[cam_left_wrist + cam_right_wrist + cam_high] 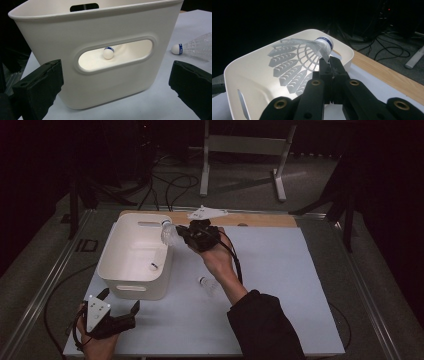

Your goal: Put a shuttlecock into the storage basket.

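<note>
My right hand-held gripper (329, 61) is clamped on the shuttlecock's (297, 62) thin skirt, over the white bin's (116, 251) rim. I judge it could slip or bounce off the rim onto the worktop (280, 270). My left hand-held gripper (120, 306) rests with jaws apart.

The bin (135, 287) is open-topped; its wall blocks the left tool (121, 307).
</note>
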`<state>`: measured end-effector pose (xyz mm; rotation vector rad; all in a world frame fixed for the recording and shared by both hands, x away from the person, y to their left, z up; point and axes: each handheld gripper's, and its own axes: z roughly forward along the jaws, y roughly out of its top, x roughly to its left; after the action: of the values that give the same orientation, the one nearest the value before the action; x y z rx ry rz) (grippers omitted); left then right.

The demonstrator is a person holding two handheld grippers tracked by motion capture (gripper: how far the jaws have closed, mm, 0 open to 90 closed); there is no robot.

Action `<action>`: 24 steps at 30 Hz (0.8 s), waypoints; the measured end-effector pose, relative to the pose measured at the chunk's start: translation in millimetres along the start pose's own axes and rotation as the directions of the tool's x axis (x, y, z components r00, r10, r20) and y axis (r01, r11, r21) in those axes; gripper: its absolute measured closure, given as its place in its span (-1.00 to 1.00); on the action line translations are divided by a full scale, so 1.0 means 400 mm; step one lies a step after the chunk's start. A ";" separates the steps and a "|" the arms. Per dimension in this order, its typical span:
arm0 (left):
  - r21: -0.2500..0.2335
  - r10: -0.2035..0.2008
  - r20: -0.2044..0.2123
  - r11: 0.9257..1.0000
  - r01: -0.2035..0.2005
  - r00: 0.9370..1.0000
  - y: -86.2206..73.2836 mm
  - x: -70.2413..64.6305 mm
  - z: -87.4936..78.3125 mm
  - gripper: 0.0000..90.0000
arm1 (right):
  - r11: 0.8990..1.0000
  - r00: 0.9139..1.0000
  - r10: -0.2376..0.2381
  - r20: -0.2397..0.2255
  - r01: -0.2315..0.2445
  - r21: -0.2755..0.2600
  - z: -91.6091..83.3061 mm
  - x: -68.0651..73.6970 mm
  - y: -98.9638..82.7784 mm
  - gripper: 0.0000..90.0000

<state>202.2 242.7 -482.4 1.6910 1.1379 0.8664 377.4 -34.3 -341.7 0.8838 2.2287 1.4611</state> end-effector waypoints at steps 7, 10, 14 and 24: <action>0.002 0.001 0.001 1.000 -0.001 1.000 0.000 0.000 0.000 -1.00 | 0.999 0.999 0.041 -0.023 -0.040 0.008 0.018 -0.010 -0.003 1.00; 0.001 0.000 0.000 1.000 0.000 1.000 0.000 0.000 0.000 -1.00 | 0.998 0.998 0.056 -0.030 -0.055 0.006 0.023 -0.014 -0.004 1.00; 0.001 0.001 0.000 1.000 -0.001 1.000 0.000 0.000 0.000 -1.00 | 0.998 0.997 0.069 -0.037 -0.068 0.005 0.029 -0.017 -0.004 1.00; 0.001 0.000 0.000 1.000 0.000 1.000 0.000 0.000 0.001 -1.00 | 0.997 0.996 0.075 -0.052 -0.075 0.006 0.043 -0.011 -0.001 1.00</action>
<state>202.4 242.7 -482.4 1.6916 1.1382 0.8656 390.5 -25.2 -349.4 0.9501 2.2596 1.5303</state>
